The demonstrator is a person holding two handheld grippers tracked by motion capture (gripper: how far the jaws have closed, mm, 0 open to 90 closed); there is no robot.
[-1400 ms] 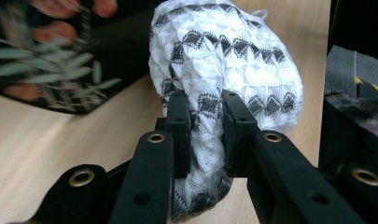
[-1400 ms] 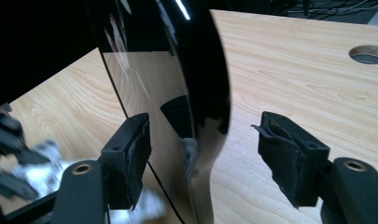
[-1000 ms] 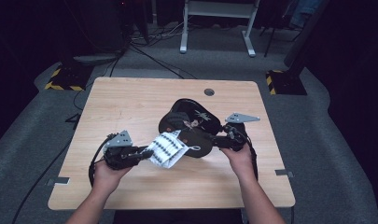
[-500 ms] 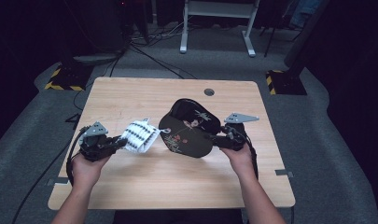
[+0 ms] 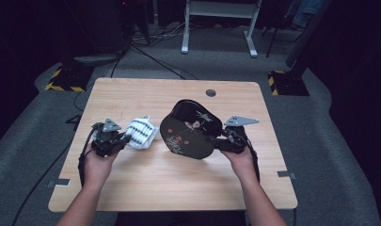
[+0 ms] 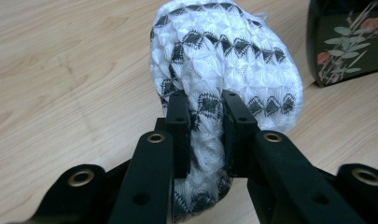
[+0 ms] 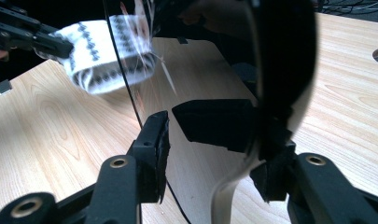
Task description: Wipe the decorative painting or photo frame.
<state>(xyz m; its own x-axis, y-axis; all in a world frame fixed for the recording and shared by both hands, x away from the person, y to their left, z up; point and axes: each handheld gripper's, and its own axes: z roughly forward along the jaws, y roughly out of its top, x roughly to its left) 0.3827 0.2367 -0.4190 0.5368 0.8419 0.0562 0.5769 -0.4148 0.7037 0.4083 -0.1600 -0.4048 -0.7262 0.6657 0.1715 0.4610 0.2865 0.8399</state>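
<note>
A glossy black lacquer tray [image 5: 190,129] with a flower pattern stands tilted on the wooden table [image 5: 155,94], its right rim raised. My right gripper [image 5: 216,141] is shut on that rim; its jaws have just been closing, with the rim between them. In the right gripper view the tray's mirror-like face [image 7: 280,60] sits between the jaws of the right gripper [image 7: 214,135]. My left gripper [image 5: 124,140] is shut on a white cloth with dark diamond bands [image 5: 141,133], left of the tray and apart from it. The bunched cloth [image 6: 224,60] bulges past the left gripper [image 6: 204,100].
A round cable hole [image 5: 210,92] sits near the table's far edge. Bare wood lies in front of both hands and at the far left. On the floor beyond the table are a white metal frame [image 5: 216,28] and cables.
My left gripper has carried the cloth leftwards off the tray, and the cloth now hangs clear of it. The right hand and the tilted tray have kept their place.
</note>
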